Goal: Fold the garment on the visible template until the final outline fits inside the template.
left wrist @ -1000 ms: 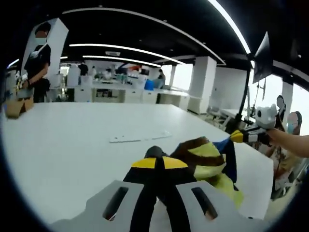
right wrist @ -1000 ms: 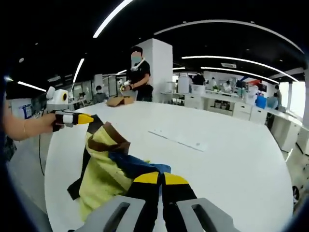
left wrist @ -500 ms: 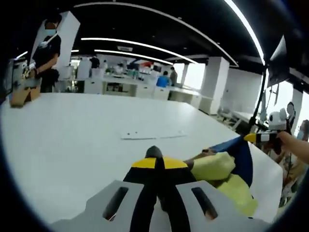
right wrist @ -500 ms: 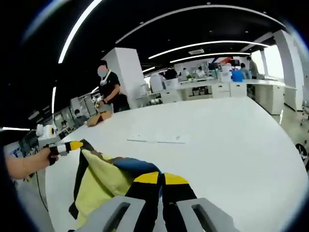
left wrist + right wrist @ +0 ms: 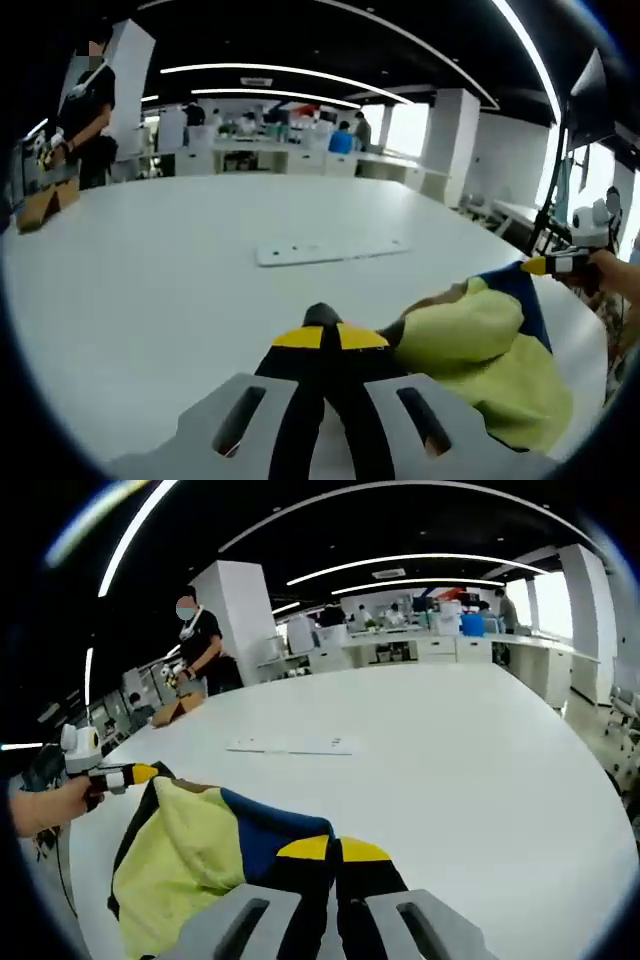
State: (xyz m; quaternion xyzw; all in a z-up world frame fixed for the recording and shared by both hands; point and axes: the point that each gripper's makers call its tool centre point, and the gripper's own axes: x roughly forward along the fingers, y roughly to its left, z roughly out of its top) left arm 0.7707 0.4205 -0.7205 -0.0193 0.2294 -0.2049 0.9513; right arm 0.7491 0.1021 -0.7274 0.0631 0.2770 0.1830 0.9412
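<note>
Both grippers [image 5: 320,335] [image 5: 333,848] clamped on garment [image 5: 480,350]

The tabletop [image 5: 150,290] lies open ahead of both views. A flat white strip [image 5: 330,250] rests mid-surface (low, no barrier to passage above it). A cardboard box [image 5: 40,200] and a standing person [image 5: 85,110] occupy the far edge.

garment [image 5: 480,345] on table [image 5: 150,290] | strip [image 5: 330,250] behind it | box [image 5: 45,200], perhaps, at far edge
</note>
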